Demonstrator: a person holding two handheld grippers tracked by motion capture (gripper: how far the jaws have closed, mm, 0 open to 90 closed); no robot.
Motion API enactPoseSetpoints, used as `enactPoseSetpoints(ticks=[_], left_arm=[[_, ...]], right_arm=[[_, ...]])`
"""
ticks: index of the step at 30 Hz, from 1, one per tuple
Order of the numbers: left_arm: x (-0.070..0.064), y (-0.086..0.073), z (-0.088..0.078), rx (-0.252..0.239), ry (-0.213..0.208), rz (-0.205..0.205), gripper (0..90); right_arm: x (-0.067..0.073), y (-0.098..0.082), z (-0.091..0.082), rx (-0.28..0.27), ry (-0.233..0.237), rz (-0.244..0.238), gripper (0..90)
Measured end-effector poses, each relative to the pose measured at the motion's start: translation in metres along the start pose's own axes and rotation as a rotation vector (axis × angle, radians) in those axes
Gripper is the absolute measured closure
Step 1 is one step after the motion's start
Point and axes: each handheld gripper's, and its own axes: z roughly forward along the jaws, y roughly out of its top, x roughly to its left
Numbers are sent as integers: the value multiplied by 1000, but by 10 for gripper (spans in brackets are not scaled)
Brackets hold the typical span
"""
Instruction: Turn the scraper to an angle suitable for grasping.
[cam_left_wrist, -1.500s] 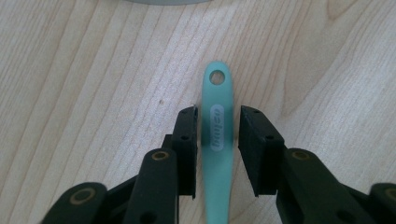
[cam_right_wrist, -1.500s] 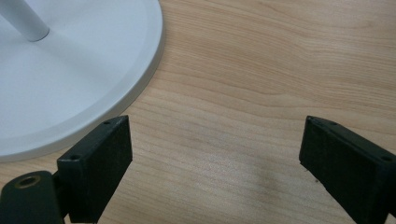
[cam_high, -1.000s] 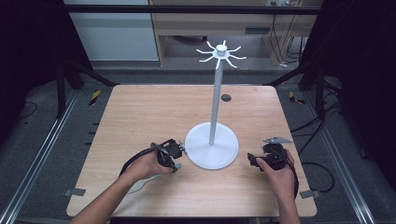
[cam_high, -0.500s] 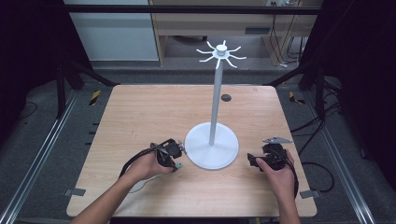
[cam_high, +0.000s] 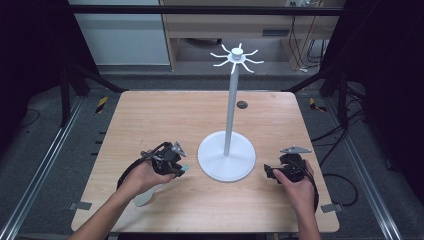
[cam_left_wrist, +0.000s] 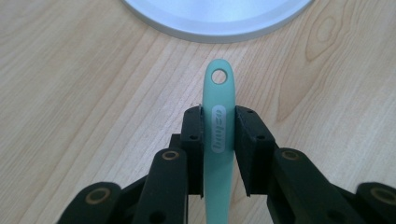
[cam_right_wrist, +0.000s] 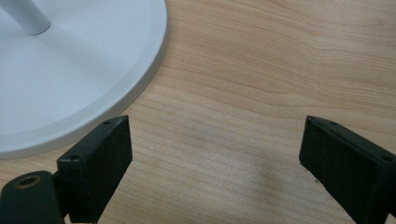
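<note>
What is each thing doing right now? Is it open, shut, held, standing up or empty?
Left gripper: shut on the mint-green utensil handle.
Mint-green utensil handle with a hanging hole: clamped between the jaws, hole end pointing toward the stand's base.
Right gripper: open, holding nothing, over bare wood.
White metal hook stand: upright on its round base, hooks on top empty.
Wooden table: carries the stand.

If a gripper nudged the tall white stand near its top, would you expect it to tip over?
Probably not easily: the white stand has a broad round base flat on the table. Its thin tall pole might sway, though.
</note>
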Motion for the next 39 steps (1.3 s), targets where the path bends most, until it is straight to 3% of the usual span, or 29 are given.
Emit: enactPoseSetpoints(ticks=[12, 22, 31, 39], left_arm=[[8, -18, -34, -102, 30, -39, 741], [11, -24, -65, -178, 51, -50, 742], [11, -15, -91, -242, 61, -45, 742], [6, 1, -102, -281, 63, -22, 742]], right_arm=[[0, -1, 0, -2, -5, 1, 98], [0, -1, 0, 1, -5, 0, 98], [0, -1, 0, 1, -2, -5, 98], [0, 0, 0, 0, -2, -4, 98]])
